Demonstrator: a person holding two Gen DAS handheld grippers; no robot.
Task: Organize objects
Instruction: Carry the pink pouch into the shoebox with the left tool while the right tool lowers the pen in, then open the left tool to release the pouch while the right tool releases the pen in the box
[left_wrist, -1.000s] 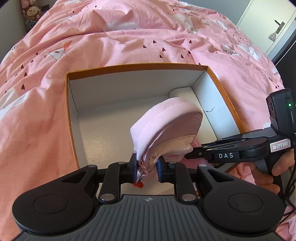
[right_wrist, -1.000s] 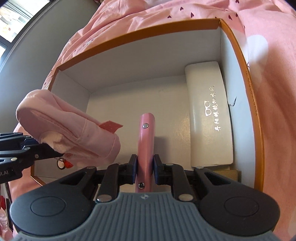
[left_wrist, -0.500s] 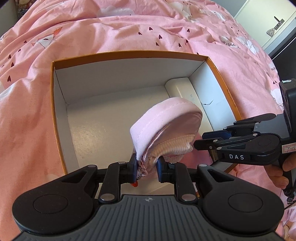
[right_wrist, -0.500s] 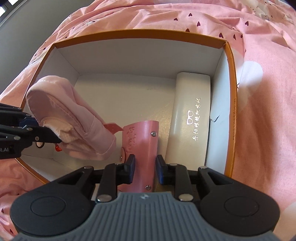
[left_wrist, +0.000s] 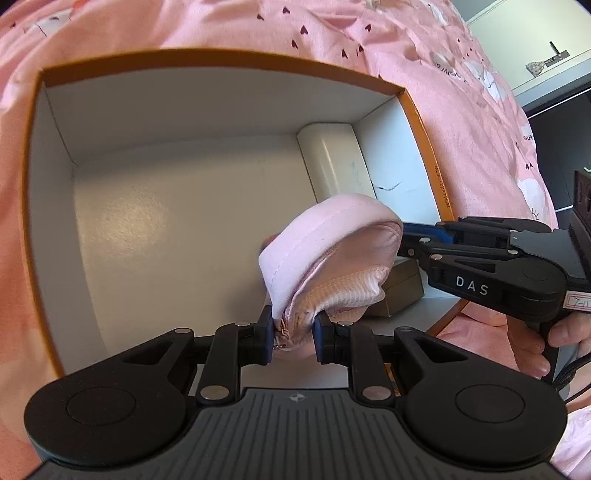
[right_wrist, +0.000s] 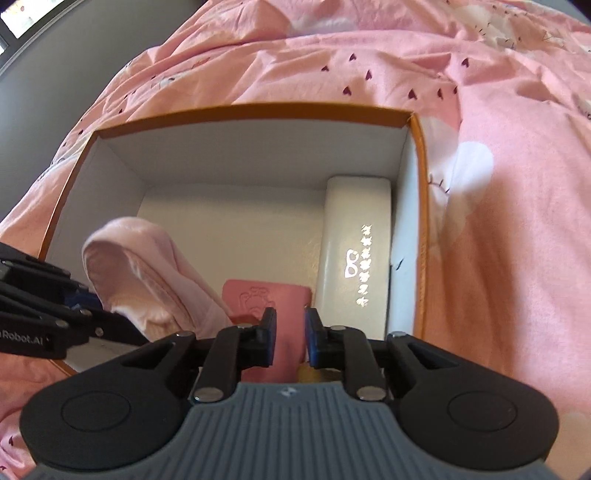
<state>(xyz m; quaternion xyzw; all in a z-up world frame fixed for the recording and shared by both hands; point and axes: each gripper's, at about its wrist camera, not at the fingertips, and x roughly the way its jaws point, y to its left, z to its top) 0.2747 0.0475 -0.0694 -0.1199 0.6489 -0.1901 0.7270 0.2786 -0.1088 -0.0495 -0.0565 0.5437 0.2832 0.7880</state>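
Jaws around pink pouch (left_wrist: 325, 258) edge

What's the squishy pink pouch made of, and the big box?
The pink pouch looks like soft matte cloth: stitched seams, folds where it is pinched. The box seems stiff cardboard, orange outside and plain white inside, with sharp creased corners.

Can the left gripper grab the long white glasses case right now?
Probably not: the left gripper is shut on the soft pink fabric pouch, which hangs before the long white glasses case.
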